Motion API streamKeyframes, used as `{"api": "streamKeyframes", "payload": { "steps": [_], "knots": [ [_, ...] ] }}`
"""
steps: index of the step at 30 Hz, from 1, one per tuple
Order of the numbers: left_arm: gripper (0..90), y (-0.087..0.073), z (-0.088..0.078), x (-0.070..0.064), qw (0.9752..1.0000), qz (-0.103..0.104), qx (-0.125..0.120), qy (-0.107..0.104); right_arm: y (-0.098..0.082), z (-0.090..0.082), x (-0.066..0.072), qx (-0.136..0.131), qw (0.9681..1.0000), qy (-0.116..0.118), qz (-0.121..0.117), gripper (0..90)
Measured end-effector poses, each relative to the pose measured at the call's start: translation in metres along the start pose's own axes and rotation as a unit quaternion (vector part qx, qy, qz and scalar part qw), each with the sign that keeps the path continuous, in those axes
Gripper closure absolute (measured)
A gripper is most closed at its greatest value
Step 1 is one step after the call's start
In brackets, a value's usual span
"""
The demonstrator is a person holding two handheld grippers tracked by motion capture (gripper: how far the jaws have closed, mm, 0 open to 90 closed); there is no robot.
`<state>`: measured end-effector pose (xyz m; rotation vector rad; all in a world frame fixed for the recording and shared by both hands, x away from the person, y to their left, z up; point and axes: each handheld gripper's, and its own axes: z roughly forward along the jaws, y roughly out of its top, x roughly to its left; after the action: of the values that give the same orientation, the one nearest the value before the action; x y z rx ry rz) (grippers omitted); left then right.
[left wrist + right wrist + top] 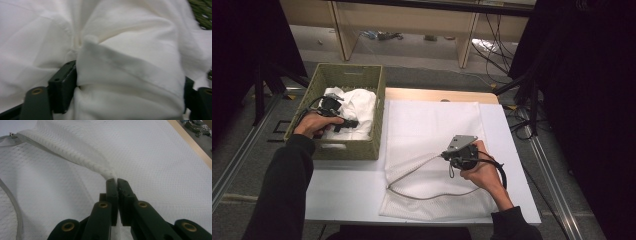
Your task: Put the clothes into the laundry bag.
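White cloth [357,107] bunched in basket [319,77]

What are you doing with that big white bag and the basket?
A person is getting laundry ready to go into a mesh bag. The right tool is pinched shut on the bag's open zipper edge, lifting it off the table. The left tool is down in the woven basket, with a fold of white cloth between its jaws.

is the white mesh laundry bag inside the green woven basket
No, the white mesh laundry bag lies flat on the table beside the green woven basket.
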<state>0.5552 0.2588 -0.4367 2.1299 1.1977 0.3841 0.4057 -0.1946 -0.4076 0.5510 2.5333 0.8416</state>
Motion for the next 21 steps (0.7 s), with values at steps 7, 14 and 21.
{"api": "streamKeyframes", "payload": {
  "steps": [7,14,21],
  "knots": [
    [0.0,-0.004,0.005,0.011,0.9939,-0.033,0.037,0.099,0.000,0.001,0.003,-0.005,0.9999,-0.007,0.012,88.8],
    [9.1,-0.011,0.024,0.011,0.9957,-0.063,0.055,0.042,0.000,-0.002,0.003,-0.004,1.0000,0.003,-0.001,88.9],
    [45.7,-0.008,0.015,0.007,0.9969,-0.058,0.052,-0.005,-0.004,-0.002,0.003,0.000,0.9998,0.013,0.013,81.4]
  ]
}}
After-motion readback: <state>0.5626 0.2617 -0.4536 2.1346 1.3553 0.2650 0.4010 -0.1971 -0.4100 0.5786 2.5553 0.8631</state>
